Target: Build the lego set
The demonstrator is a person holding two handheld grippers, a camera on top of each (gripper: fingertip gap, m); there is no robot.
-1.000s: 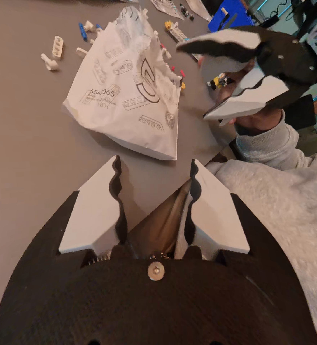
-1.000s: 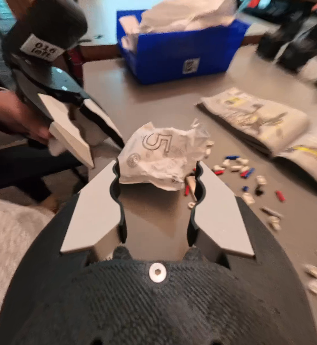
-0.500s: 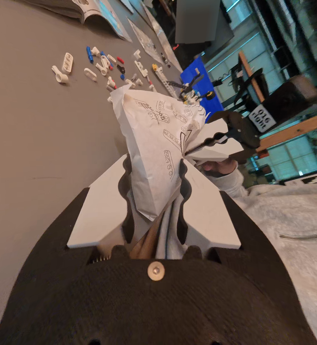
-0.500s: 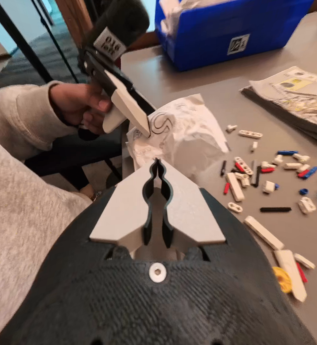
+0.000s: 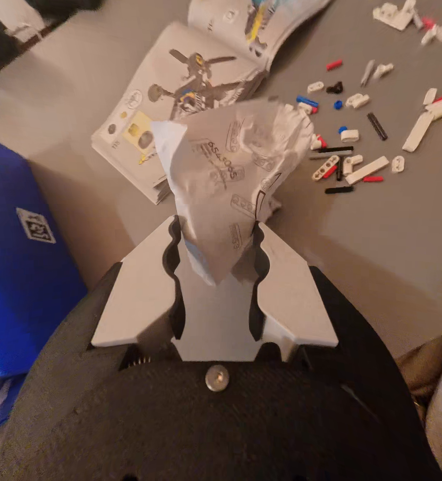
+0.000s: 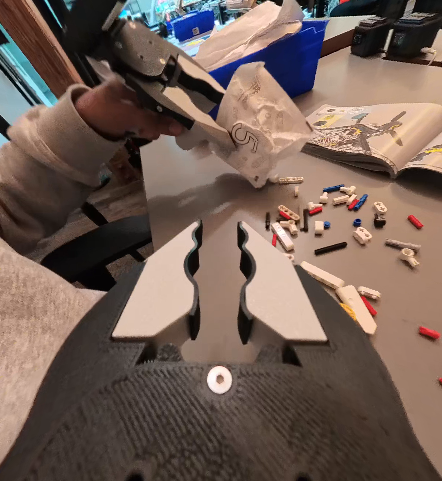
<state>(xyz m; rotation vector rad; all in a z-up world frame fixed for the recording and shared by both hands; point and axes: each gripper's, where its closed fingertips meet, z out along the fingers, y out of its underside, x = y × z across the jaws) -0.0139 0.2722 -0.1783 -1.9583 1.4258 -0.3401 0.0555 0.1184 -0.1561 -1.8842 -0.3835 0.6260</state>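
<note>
A crumpled white paper parts bag (image 5: 235,161) is pinched between my left gripper's (image 5: 216,223) fingers and held up off the grey table (image 5: 357,260). In the right wrist view the bag (image 6: 261,125) hangs in the air from the left gripper (image 6: 227,135), its lower end just above the table. Several loose white, red, blue and black lego pieces (image 5: 344,156) lie scattered on the table to the right of the bag (image 6: 331,221). My right gripper (image 6: 219,224) is partly open and empty, low over the table, in front of the bag and left of the pieces.
An open instruction booklet (image 5: 183,99) lies behind the bag (image 6: 370,140). A blue bin (image 5: 12,247) holding crumpled paper stands at the table's far left (image 6: 292,59). A person's sleeve (image 6: 45,156) and the table edge are on the left.
My left gripper has lifted the bag off the table and swung it toward the booklet and blue bin. My right gripper has gone from shut to partly open and drawn back.
</note>
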